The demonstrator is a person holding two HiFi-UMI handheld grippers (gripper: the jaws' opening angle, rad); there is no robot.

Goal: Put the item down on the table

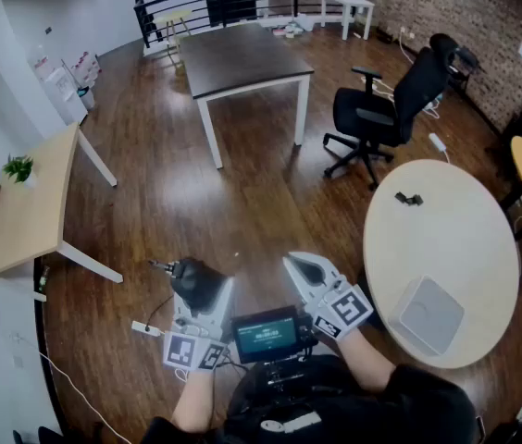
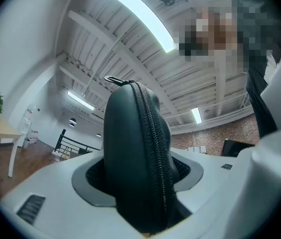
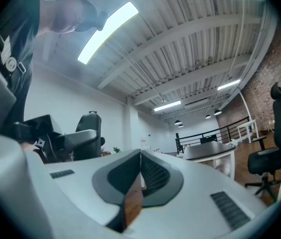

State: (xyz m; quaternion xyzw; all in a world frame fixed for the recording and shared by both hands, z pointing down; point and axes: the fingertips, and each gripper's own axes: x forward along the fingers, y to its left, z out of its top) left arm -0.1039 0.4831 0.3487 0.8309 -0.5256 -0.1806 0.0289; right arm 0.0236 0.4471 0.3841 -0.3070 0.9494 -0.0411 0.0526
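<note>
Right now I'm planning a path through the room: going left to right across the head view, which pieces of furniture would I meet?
light wood table → dark square table → black office chair → round white table

The left hand-held gripper (image 1: 201,289) and right hand-held gripper (image 1: 305,268) are white with grey pads and black-and-white square markers, and the zippered case (image 2: 135,158) in the left one is matt black. The floor (image 1: 196,202) is dark reddish-brown wood. On it, the round counter (image 1: 455,239) at 3 o'clock is cream, the square counter (image 1: 242,58) at 12 is dark brown on white legs, the long counter (image 1: 30,202) at 9 is pale wood, and the office chair (image 1: 391,109) at 2 is black.
</note>
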